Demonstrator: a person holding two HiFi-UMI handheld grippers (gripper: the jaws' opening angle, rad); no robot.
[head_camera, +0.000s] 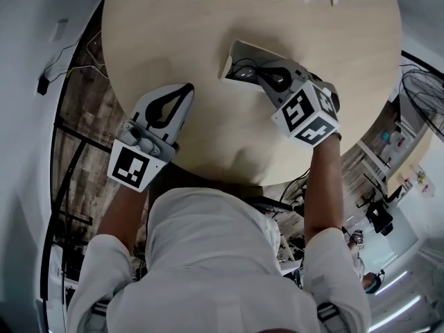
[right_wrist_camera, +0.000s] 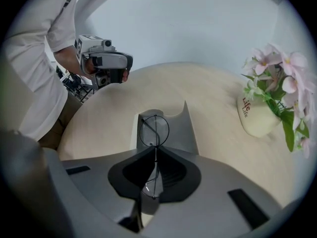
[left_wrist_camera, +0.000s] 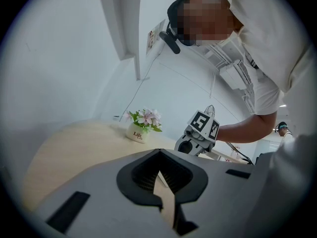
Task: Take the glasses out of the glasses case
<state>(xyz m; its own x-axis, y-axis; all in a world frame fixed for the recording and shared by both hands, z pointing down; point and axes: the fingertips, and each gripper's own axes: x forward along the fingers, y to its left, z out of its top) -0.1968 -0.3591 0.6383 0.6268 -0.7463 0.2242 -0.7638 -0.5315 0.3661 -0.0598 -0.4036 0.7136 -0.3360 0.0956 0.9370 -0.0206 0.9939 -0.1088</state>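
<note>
Pale table (head_camera: 173, 40): glasses (right_wrist_camera: 154, 130) between right hand-held gripper (right_wrist_camera: 154, 151) jaws, over glasses case (right_wrist_camera: 179, 133)

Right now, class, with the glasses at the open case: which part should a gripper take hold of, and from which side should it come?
Grip the thin wire bridge of the glasses, between the two round lenses. It is central, so they should hang balanced with no lens pinched. Come from the near, open side of the case, as the right gripper does, because the case's flap rises on the far side.
</note>
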